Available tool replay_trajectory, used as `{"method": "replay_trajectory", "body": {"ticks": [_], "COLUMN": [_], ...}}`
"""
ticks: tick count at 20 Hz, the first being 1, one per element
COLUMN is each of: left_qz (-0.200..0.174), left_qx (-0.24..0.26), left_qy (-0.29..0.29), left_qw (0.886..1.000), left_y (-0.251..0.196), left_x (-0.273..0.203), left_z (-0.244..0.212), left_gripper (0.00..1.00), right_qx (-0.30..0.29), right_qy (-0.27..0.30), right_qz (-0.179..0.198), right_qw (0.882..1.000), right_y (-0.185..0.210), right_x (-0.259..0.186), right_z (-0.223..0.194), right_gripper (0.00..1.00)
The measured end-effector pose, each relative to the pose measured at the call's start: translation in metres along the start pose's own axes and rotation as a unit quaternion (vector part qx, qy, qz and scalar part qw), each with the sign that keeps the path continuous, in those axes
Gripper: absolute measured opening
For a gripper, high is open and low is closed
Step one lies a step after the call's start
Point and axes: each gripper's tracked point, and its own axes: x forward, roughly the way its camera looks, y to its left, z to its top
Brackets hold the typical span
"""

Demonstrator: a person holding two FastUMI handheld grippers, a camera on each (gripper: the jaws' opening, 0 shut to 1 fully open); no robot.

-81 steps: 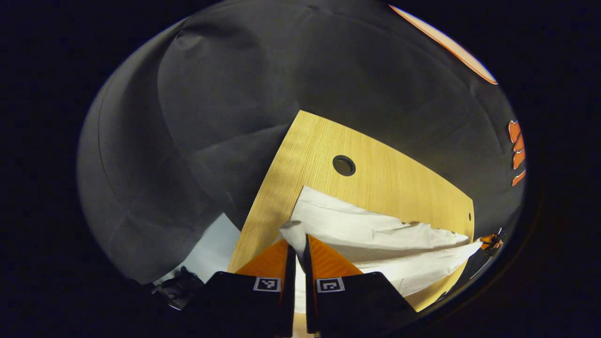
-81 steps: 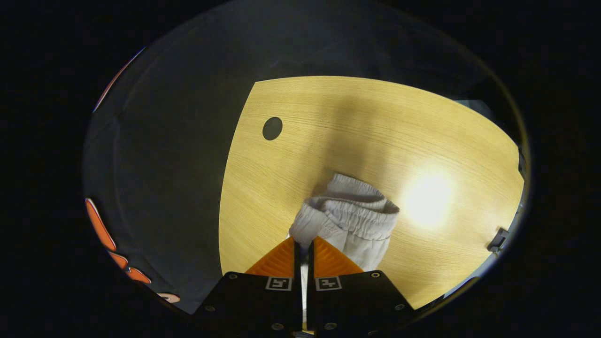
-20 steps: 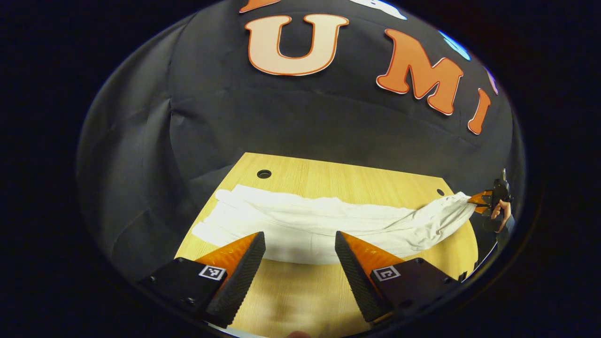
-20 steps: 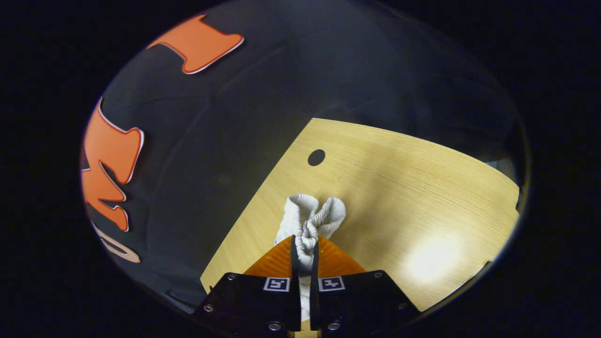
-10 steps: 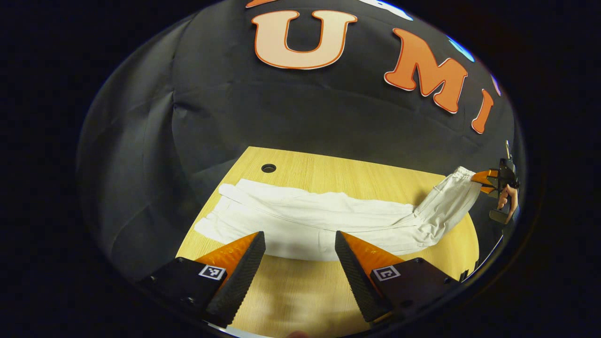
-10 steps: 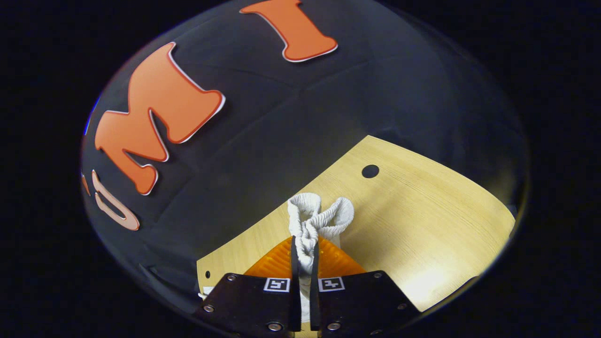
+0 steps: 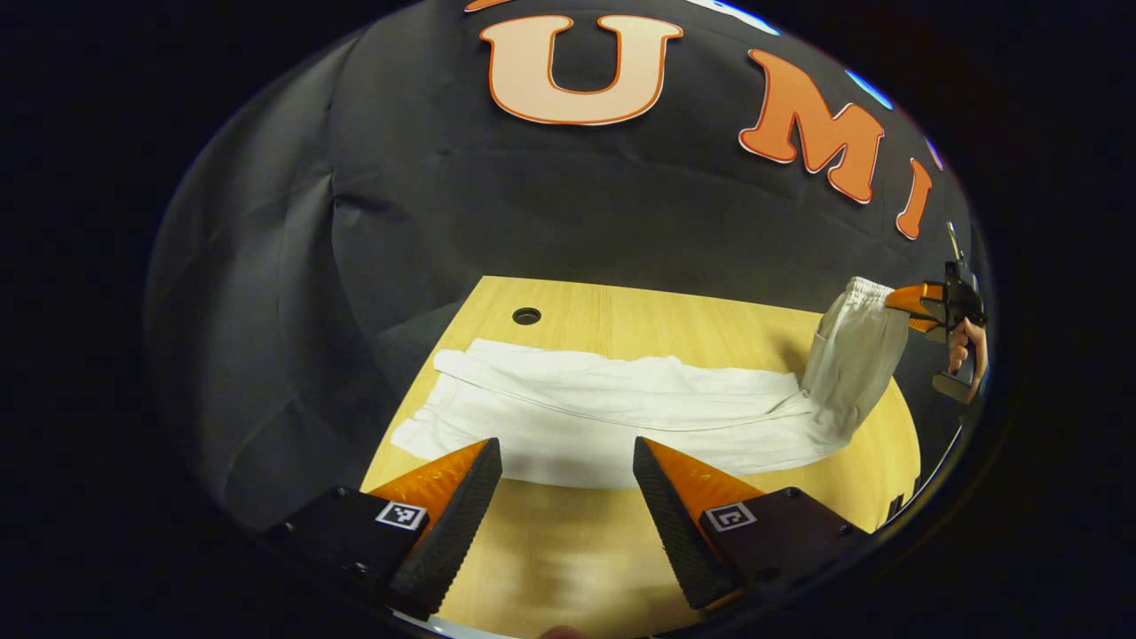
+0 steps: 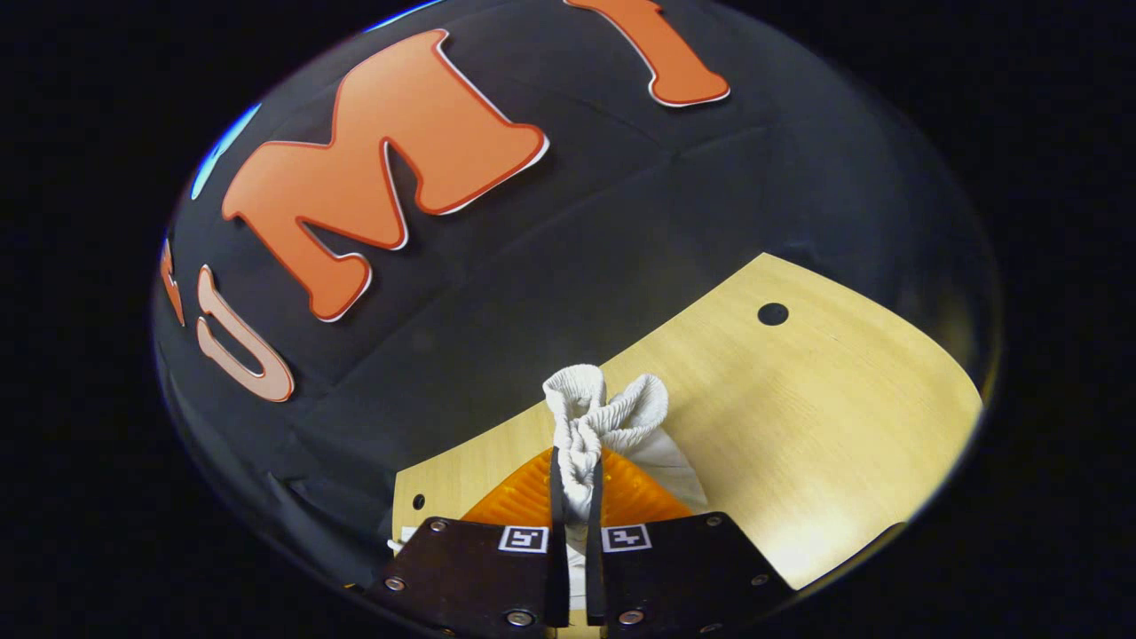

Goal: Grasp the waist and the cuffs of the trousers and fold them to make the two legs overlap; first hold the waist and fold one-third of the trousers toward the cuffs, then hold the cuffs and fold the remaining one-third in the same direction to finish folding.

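White trousers (image 7: 612, 413) lie lengthwise across the wooden table (image 7: 568, 550), legs overlapped, cuffs toward the left in the left gripper view. Their waist end (image 7: 852, 355) is lifted off the table at the right. The right gripper (image 7: 898, 300) holds it there, with a hand (image 7: 963, 351) behind it. In the right gripper view the right gripper (image 8: 573, 475) is shut on the bunched elastic waistband (image 8: 603, 417). My left gripper (image 7: 566, 470) hovers open above the table's near side, just in front of the trouser legs, with nothing between its fingers.
A round cable hole (image 7: 526, 316) sits in the table near the cuffs, and another hole (image 8: 772, 313) shows in the right gripper view. The black cloth wall stands close behind the table. Bare wood (image 8: 825, 426) lies beyond the lifted waist.
The right gripper has raised the waist end higher off the table and swung it. The left gripper let go of the cuffs earlier and now stays open, nearly still.
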Motion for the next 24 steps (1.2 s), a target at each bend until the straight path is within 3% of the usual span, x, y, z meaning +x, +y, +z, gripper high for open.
{"method": "replay_trajectory", "body": {"ticks": [9,15,19,22,23,24], "left_qz": [0.008,0.016,0.012,0.01,0.007,0.004], "left_qx": [-0.039,-0.06,-0.098,-0.114,-0.122,-0.132], "left_qy": [0.027,0.036,0.054,0.074,0.08,0.084], "left_qw": [0.999,0.997,0.994,0.991,0.989,0.988], "left_y": [0.037,0.087,0.106,0.121,0.123,0.125], "left_x": [0.02,0.033,0.044,0.055,0.06,0.063], "left_z": [-0.013,-0.023,-0.042,-0.055,-0.057,-0.06], "left_gripper": [0.98,0.98,0.98,0.98,0.98,0.98], "right_qx": [-0.044,-0.053,-0.038,-0.025,-0.027,-0.029], "right_qy": [0.044,0.086,0.123,0.154,0.152,0.148], "right_qz": [0.034,0.034,0.061,0.102,0.116,0.124], "right_qw": [0.997,0.994,0.99,0.983,0.981,0.981], "right_y": [-0.002,-0.002,0.0,0.007,0.009,0.01], "right_x": [0.0,-0.002,-0.006,-0.012,-0.012,-0.011], "right_z": [-0.002,-0.003,-0.009,-0.018,-0.017,-0.015], "right_gripper": [0.07,0.08,0.17,0.31,0.24,0.4]}}
